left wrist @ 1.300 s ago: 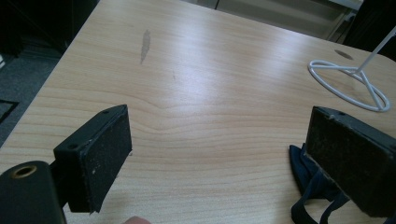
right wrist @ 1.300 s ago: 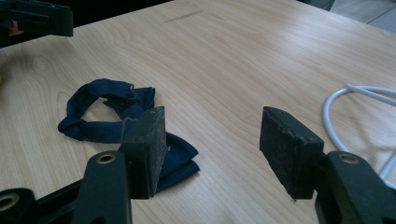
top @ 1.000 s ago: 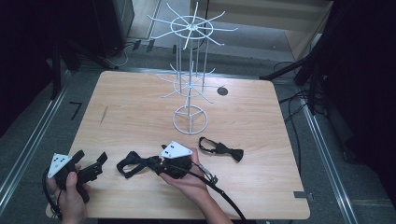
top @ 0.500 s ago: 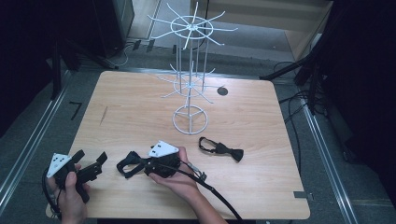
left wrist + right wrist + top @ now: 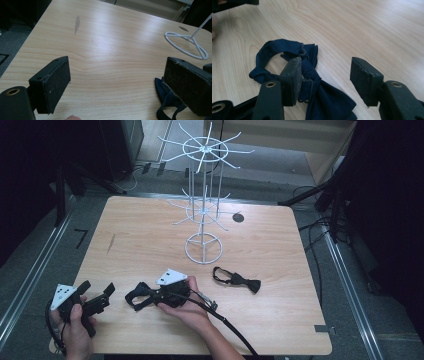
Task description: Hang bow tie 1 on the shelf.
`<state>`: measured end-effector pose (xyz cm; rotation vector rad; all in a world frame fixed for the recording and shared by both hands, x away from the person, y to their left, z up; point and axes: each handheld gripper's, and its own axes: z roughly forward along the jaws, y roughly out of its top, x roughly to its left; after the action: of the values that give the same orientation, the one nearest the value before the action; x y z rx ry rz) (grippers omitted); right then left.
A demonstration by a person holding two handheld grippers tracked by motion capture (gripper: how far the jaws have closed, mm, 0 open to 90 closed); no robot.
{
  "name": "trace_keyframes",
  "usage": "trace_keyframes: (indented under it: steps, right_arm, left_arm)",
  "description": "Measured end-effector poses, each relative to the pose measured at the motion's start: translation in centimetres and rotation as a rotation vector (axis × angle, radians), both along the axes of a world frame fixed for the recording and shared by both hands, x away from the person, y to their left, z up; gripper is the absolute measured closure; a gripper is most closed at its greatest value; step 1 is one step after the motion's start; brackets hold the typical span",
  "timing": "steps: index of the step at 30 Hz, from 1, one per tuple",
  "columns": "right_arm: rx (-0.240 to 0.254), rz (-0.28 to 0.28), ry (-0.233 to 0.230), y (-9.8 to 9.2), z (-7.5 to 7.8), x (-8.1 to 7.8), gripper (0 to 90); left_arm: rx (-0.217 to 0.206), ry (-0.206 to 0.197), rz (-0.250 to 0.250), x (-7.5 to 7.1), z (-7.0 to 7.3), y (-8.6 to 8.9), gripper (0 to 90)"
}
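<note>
Light wood-grain table (image 5: 150, 225) is carrying everything here. A white wire display stand (image 5: 203, 249) is sitting on its round base a bit back of the middle. A dark navy bow tie (image 5: 312, 82) with its strap looped is lying near the front edge, and a second black bow tie (image 5: 237, 280) is lying just right of the stand's base, well apart from the first.

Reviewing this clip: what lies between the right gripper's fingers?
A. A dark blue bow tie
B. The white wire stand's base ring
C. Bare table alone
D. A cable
A: in the right gripper view, the right gripper has its fingers open around the dark blue bow tie on the table.
</note>
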<state>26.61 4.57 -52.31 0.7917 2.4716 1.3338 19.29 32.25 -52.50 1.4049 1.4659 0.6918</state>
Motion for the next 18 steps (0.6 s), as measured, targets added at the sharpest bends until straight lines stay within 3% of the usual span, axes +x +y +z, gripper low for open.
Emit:
trace_keyframes:
  steps: [13,18]
  right_arm:
    - [-0.113,0.048,0.001,0.5,-1.3,-0.3,53.7]
    - [-0.094,0.055,0.027,0.2,-1.4,-0.2,61.0]
  left_arm:
    - [-0.01,-0.004,0.002,0.0,0.0,0.0,8.1]
    - [-0.01,-0.004,0.003,0.0,0.0,0.1,8.1]
